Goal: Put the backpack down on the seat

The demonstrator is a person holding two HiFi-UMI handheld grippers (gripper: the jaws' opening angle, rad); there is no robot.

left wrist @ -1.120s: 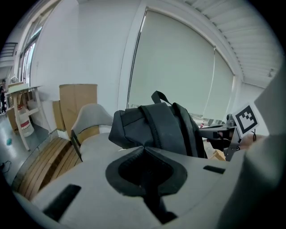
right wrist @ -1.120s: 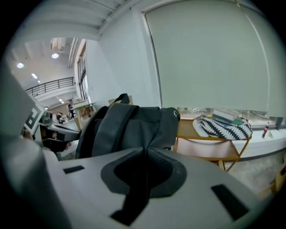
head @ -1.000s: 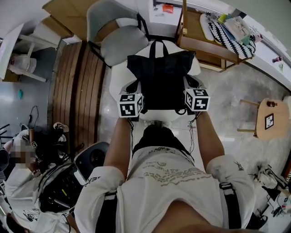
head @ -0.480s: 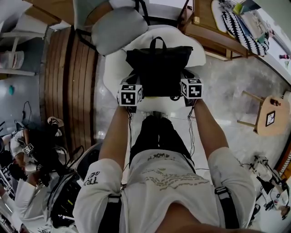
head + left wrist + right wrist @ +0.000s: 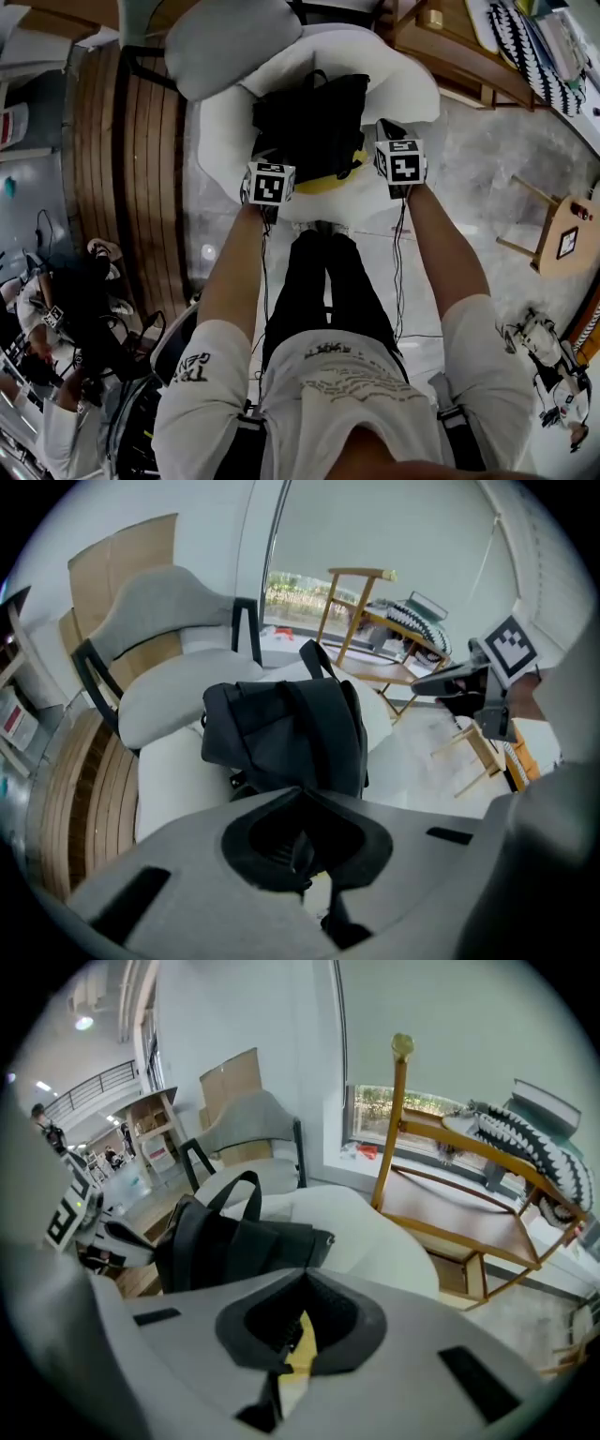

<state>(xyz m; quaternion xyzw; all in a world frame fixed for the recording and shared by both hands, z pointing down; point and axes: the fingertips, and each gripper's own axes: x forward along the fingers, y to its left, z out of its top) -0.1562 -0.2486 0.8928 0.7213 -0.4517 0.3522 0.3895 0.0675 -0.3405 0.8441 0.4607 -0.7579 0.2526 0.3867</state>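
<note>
The black backpack (image 5: 309, 127) lies slumped on the white seat (image 5: 398, 75), its top handle pointing away from me. A yellow patch (image 5: 335, 178) shows under its near edge. My left gripper (image 5: 266, 157) is at the backpack's near left corner, jaws shut with a black strap caught between them. My right gripper (image 5: 386, 129) is at the near right corner, just off the bag's side, also shut on a black strap. In the left gripper view the backpack (image 5: 281, 728) sits right beyond the left gripper (image 5: 300, 794). In the right gripper view the backpack (image 5: 225, 1241) lies left of the right gripper (image 5: 305, 1274).
A grey padded chair (image 5: 225, 42) stands behind the seat on the left. A wooden rack (image 5: 450, 47) holding a striped cloth is at the back right. A small wooden stool (image 5: 562, 239) stands on the right. Wood flooring (image 5: 103, 159) runs along the left, where seated people (image 5: 56, 319) are.
The backpack has gone from hanging upright between the grippers to lying slumped on the seat. Both grippers moved forward and down with it. The yellow patch now shows.
</note>
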